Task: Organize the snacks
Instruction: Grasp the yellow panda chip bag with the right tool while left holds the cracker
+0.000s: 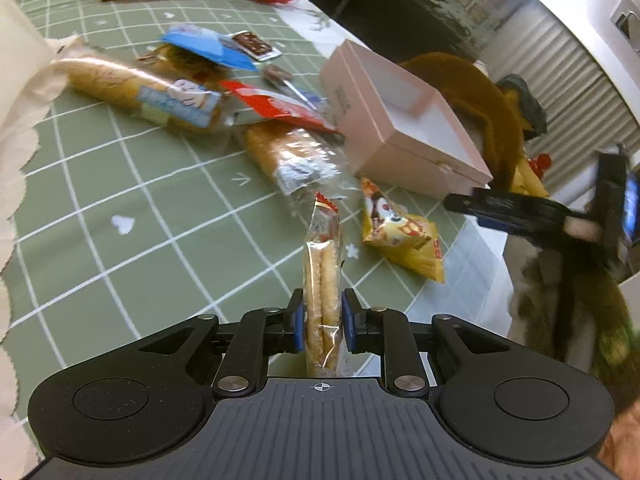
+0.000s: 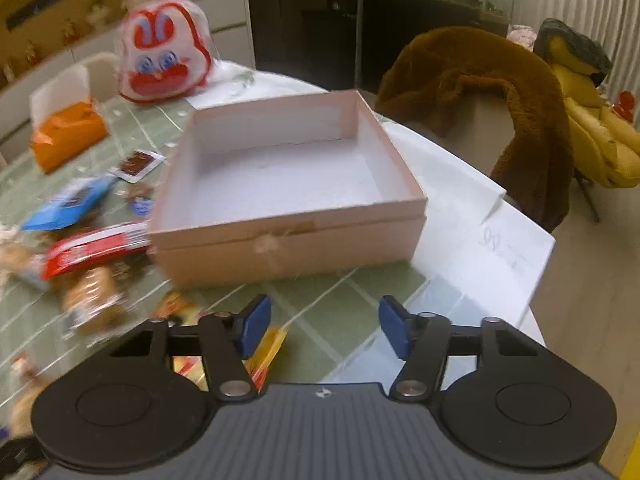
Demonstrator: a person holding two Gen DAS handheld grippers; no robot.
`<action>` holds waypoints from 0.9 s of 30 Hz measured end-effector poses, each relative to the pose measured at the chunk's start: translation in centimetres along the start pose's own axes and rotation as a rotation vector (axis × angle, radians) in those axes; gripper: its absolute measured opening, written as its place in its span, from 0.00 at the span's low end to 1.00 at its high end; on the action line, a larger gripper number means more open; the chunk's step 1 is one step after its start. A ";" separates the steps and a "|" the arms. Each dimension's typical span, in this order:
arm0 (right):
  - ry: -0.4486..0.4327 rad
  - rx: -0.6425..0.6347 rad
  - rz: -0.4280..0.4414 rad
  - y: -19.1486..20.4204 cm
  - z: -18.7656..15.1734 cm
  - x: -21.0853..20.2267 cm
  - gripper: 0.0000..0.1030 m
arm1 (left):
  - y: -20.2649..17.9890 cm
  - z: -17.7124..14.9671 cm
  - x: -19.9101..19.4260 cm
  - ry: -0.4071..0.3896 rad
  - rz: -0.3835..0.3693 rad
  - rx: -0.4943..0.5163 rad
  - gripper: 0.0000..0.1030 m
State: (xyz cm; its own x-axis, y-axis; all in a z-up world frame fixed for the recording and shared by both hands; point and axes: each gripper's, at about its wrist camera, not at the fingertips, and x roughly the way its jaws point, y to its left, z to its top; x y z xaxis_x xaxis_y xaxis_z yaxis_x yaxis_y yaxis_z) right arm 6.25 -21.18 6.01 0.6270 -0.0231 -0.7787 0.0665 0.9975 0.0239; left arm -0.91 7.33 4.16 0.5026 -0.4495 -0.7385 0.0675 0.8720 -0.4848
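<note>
The left gripper (image 1: 321, 317) is clamped on a clear-wrapped cracker pack (image 1: 322, 280), which stands on edge between the blue pads, lifted off the green checked tablecloth (image 1: 120, 184). The right gripper (image 2: 325, 326) has its jaws apart with nothing between them; it hangs above the tablecloth just in front of the pink box (image 2: 288, 184).

The pink box is the reference landmark. It is open-topped, its white interior holds nothing, and it sits near the table edge.

- In front of the box: a yellow snack bag (image 1: 402, 232), lying flat, to the right of the held pack.
- Against the box's left front corner: a clear-wrapped bread roll (image 1: 288, 156), with a red wrapper (image 1: 276, 106) lying across its far end.
- Left of the box, further out: a second long bread roll (image 1: 140, 92).
- Behind the rolls: a blue packet (image 1: 208, 46) and a small brown sachet (image 1: 254, 45).
- Beyond the box to the far left: an orange carton (image 2: 68, 134) and a red-and-white cartoon-face bag (image 2: 166, 58).
- Behind the box, off the table: a brown fleece (image 2: 480, 92) draped over a chair.
</note>
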 end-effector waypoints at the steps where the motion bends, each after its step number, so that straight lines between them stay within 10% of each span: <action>1: 0.022 -0.019 -0.018 0.3 0.4 1.2 0.52 | 0.1 -0.1 -0.2 -0.002 0.004 -0.004 0.22; 11: 0.125 -0.150 0.152 4.1 -3.3 -0.4 0.52 | 1.9 0.2 -0.9 -0.033 0.012 -0.082 0.22; 17: 0.058 -0.015 0.198 3.8 -1.4 -2.9 0.63 | 2.1 0.9 -1.4 -0.070 0.068 -0.074 0.22; 27: 0.181 -0.053 0.244 9.6 -0.5 1.2 0.64 | 3.3 0.7 -2.4 -0.078 0.080 -0.110 0.22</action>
State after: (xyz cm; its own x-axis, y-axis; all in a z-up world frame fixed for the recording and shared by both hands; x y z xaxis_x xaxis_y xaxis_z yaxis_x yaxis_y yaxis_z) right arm 7.26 -11.55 4.96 0.4710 0.2250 -0.8529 -0.1122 0.9743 0.1951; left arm -1.28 11.43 4.71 0.5685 -0.3591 -0.7402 -0.0680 0.8762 -0.4772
